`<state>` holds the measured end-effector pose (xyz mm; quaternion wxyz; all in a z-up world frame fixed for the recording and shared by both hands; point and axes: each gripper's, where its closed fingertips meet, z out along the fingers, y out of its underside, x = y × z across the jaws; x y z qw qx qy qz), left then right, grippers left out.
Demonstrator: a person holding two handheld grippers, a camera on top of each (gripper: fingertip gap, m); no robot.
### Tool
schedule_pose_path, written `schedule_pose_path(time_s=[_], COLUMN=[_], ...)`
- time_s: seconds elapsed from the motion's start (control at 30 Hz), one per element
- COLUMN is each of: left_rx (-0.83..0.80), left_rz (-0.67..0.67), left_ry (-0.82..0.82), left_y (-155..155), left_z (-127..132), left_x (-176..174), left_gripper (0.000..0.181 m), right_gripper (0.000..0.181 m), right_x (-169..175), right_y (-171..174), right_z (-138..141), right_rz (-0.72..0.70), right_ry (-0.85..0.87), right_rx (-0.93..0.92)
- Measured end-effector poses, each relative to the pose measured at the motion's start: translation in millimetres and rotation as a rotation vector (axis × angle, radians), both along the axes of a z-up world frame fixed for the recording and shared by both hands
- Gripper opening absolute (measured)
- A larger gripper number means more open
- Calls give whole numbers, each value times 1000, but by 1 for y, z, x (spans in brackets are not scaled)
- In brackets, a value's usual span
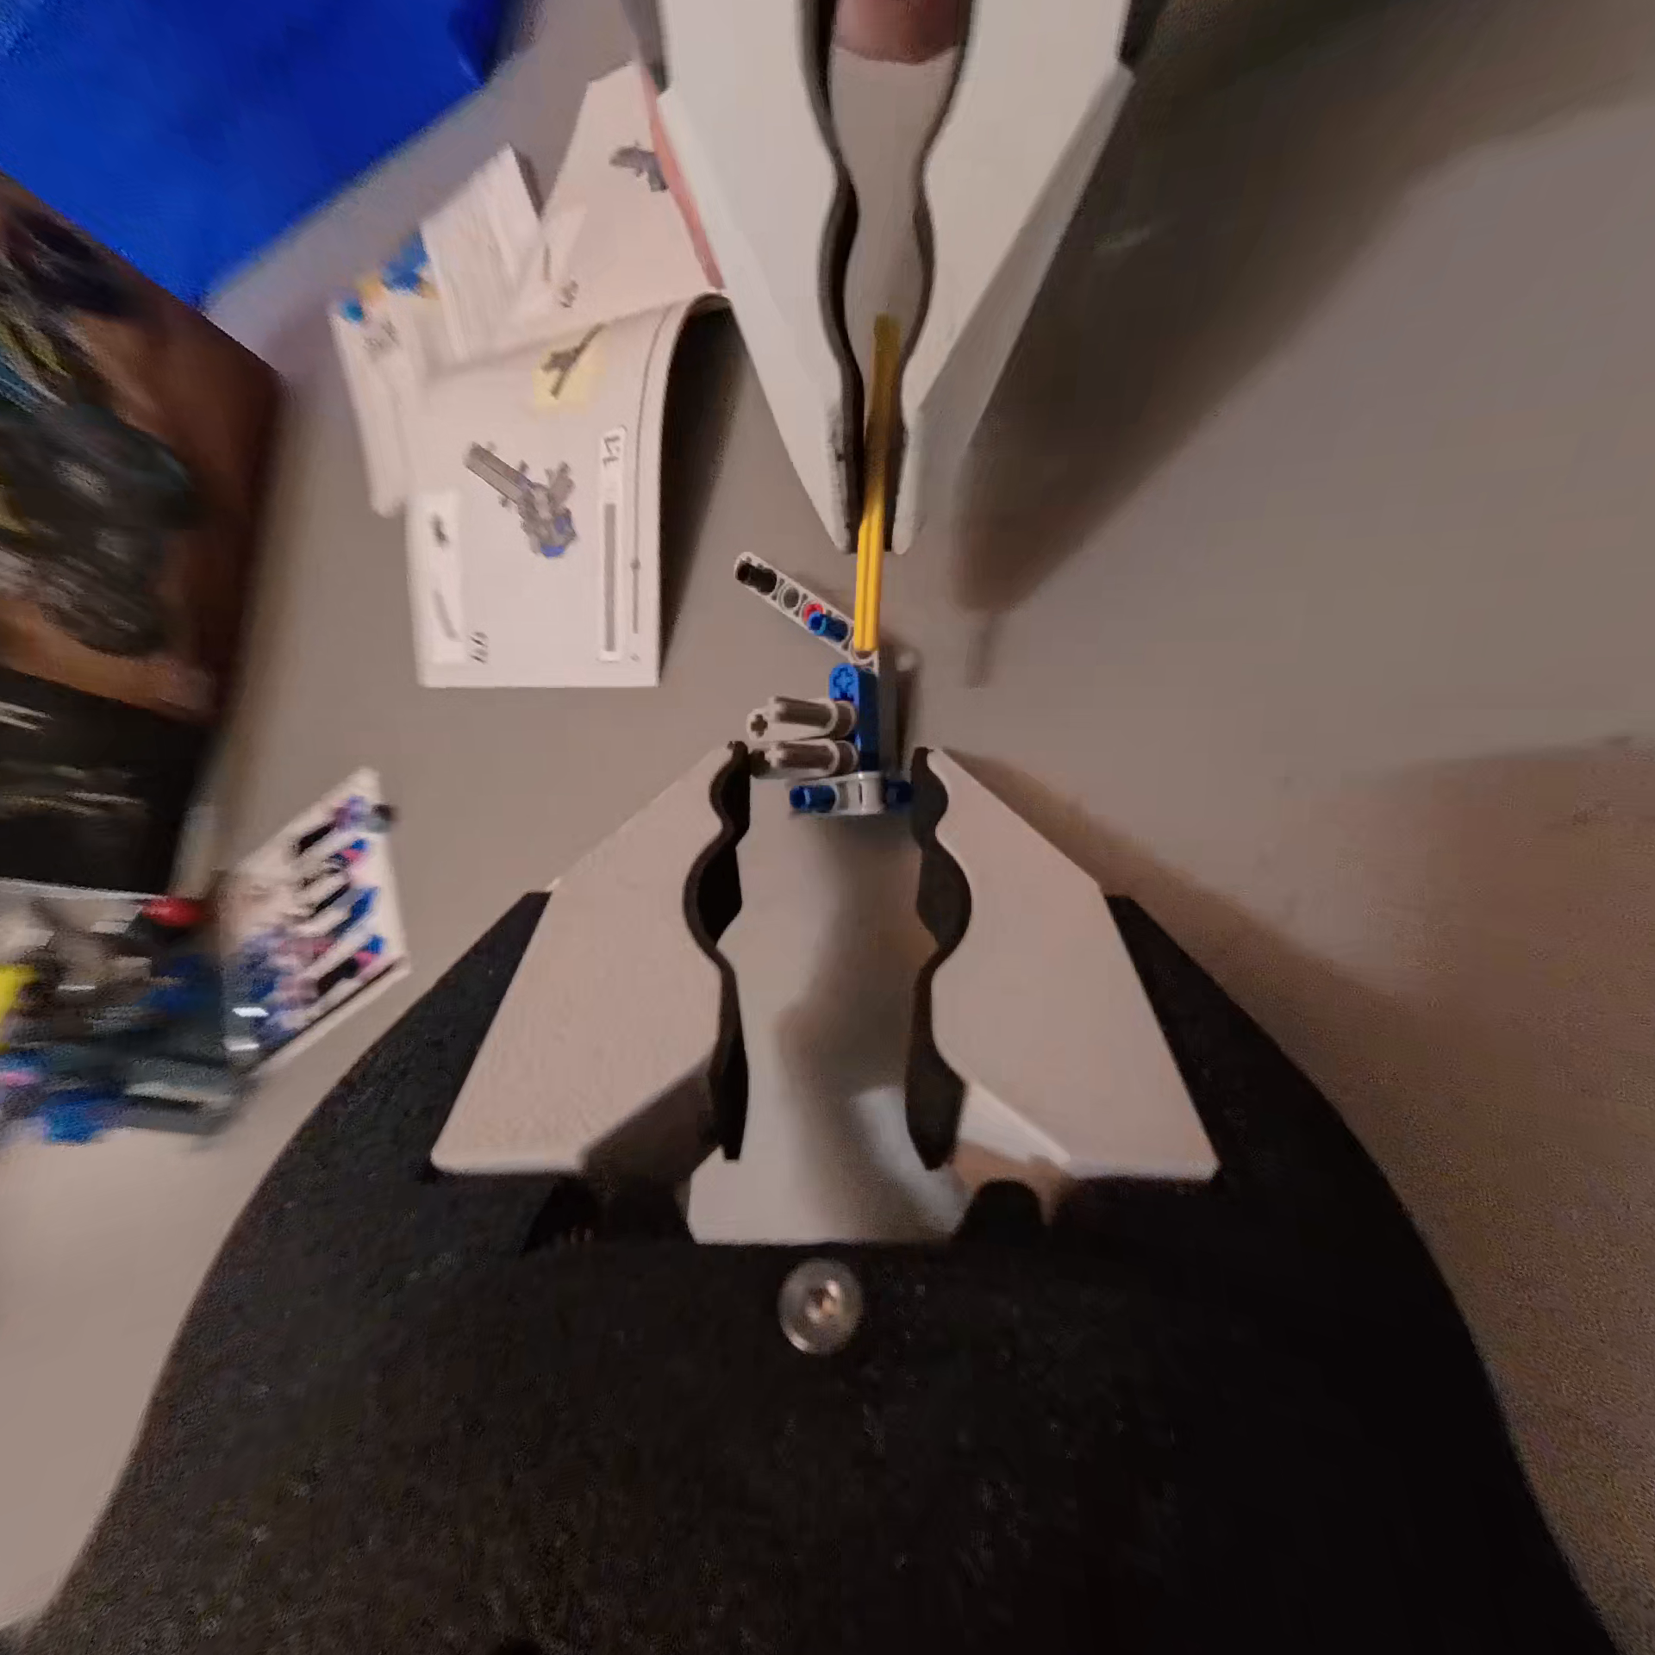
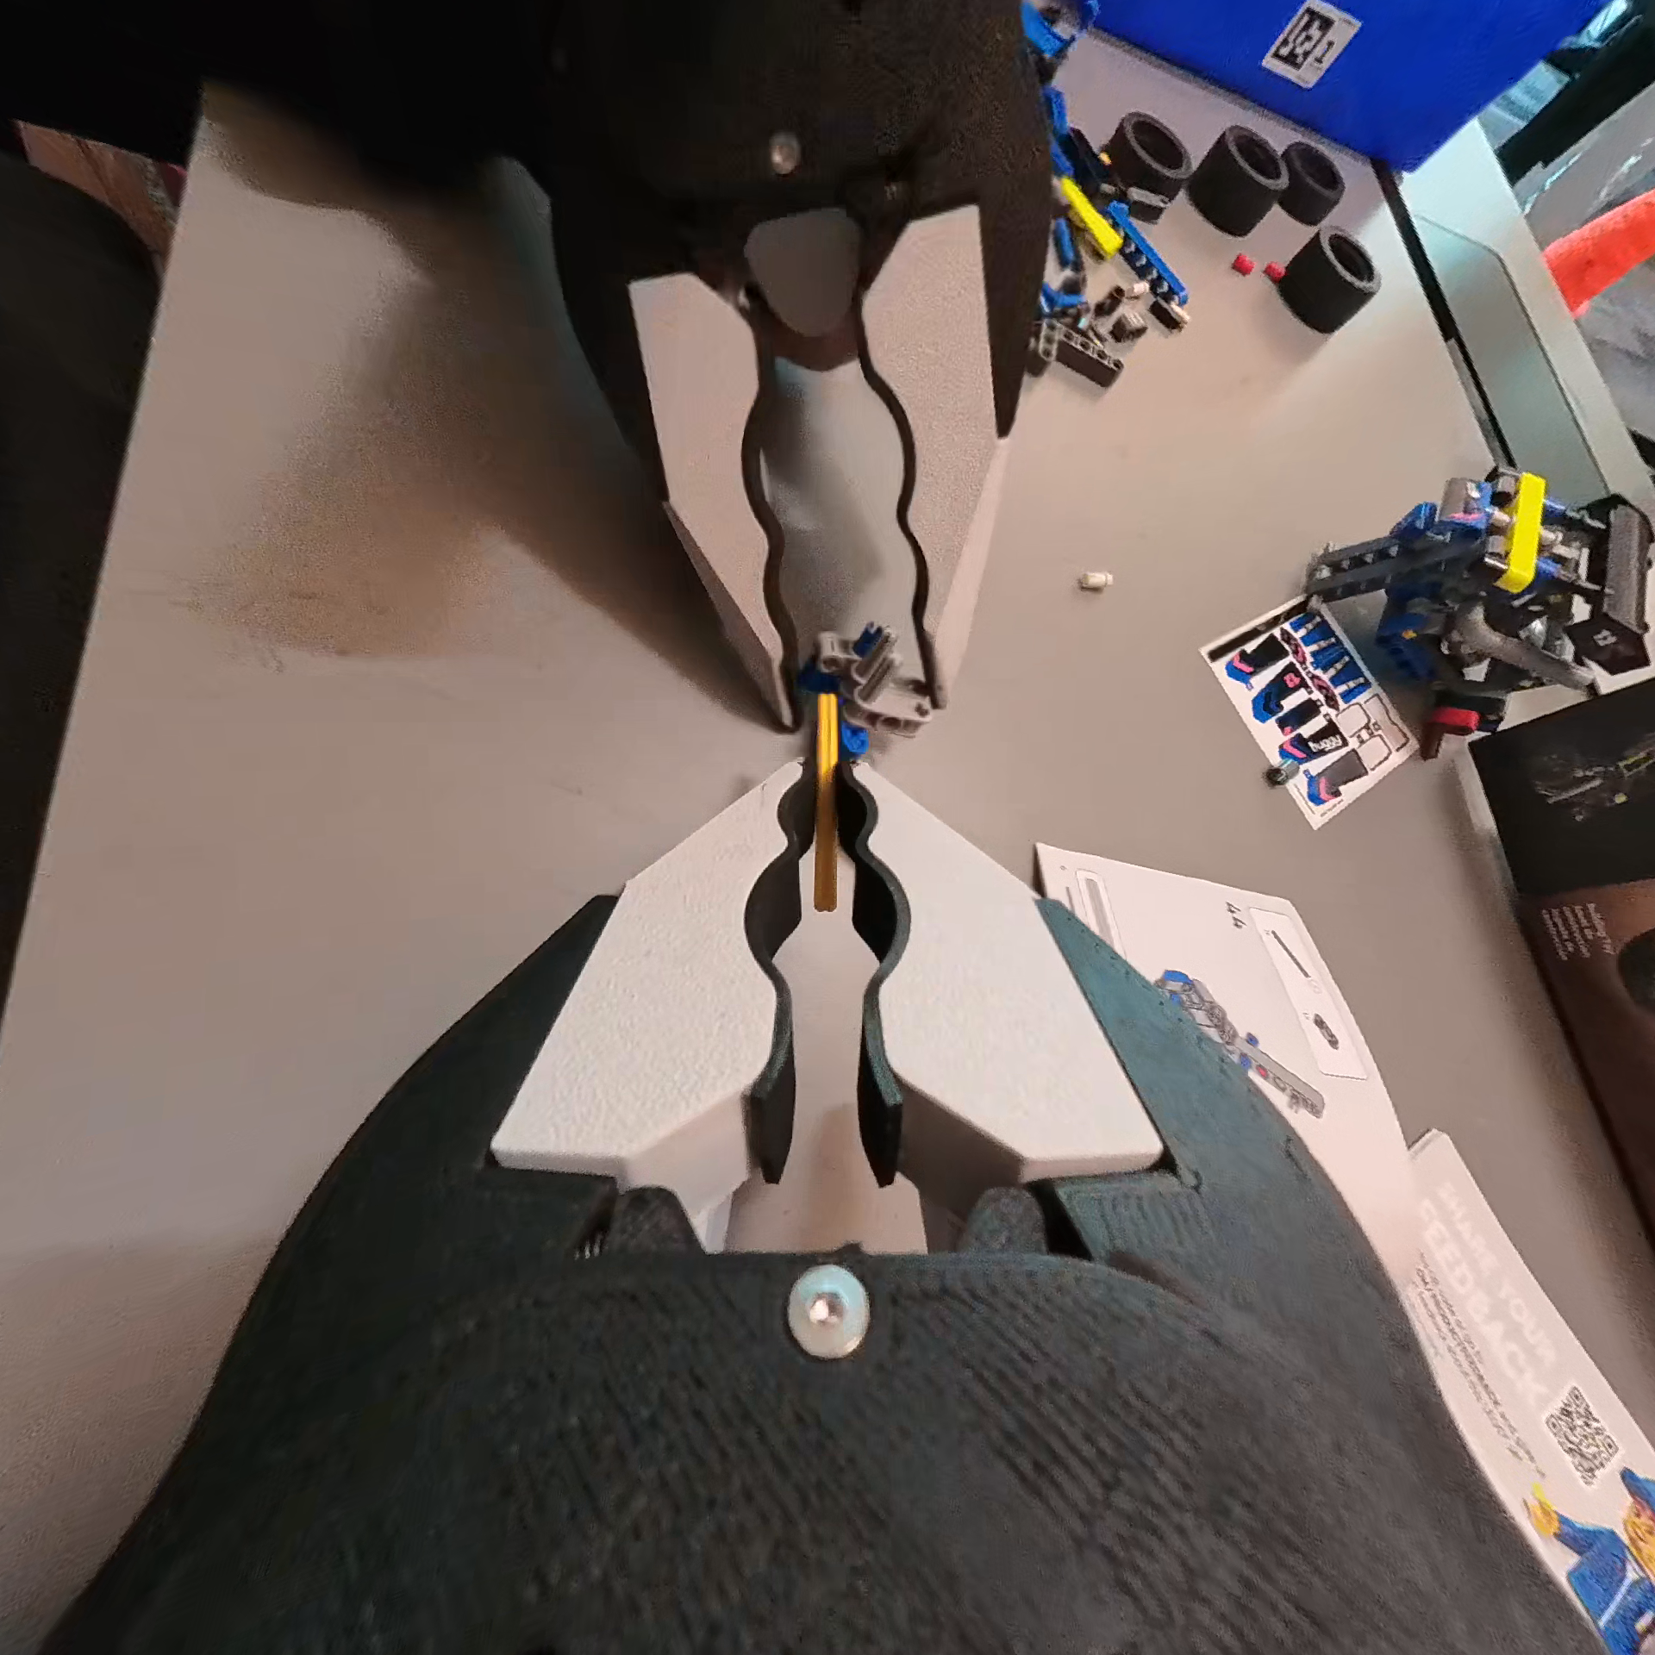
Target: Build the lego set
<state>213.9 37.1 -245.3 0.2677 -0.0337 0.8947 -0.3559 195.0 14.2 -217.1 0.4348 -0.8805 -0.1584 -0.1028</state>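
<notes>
Our small grey and blue lego piece (image 1: pixel 837 743) sits between the tips of our left tongs (image 1: pixel 828 779), which stand fairly wide around it; whether both tips press on it we cannot tell. Into its top end runs a thin yellow rod (image 1: pixel 870 537), pinched in our right tongs (image 2: pixel 826 788), whose tips are drawn narrow on it. The two pairs of tongs meet nose to nose just above the grey worktop (image 2: pixel 358 537). Beside them lies the open instruction booklet (image 1: pixel 537 537), with a sticker sheet (image 2: pixel 1312 712) nearby. Past the sticker sheet stands a half-built blue and yellow model (image 2: pixel 1504 582). Farther off we see four black tyres (image 2: pixel 1240 179), a heap of loose blue and black pieces (image 2: pixel 1101 269), a blue bin (image 2: pixel 1343 63) and a dark box (image 1: pixel 98 582).
</notes>
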Motion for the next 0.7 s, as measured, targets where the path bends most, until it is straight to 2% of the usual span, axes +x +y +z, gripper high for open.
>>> schedule_pose_path(time_s=[0.07, 0.17, 0.27, 0.37, 0.5, 0.6, 0.7], left_rx=[80, 76, 22, -37, -125, -139, -161], left_rz=[-16, -48, -21, 15, 30, 32, 39], left_ry=[-128, -127, -44, 110, 346, 418, 483], left_y=[0, -6, -7, -7, -11, -11, -10], left_z=[3, 3, 1, -2, -6, -10, -10], left_x=[-1, -8, -7, -11, -21, -22, -18], left_gripper=[33, 33, 33, 33, 33, 34, 44], right_gripper=[2, 2, 2, 2, 2, 2, 3], right_x=[-4, -4, -8, -4, -11, -14, -13], right_y=[1, 3, 5, 0, -6, -14, -17], right_z=[1, -5, -13, -17, -19, -21, -22], right_rz=[-3, -13, 9, -41, -74, -54, -60], right_ry=[-22, -52, -37, -61, 47, 56, 70], right_rx=[3, 6, 12, -28, -65, -104, -103])
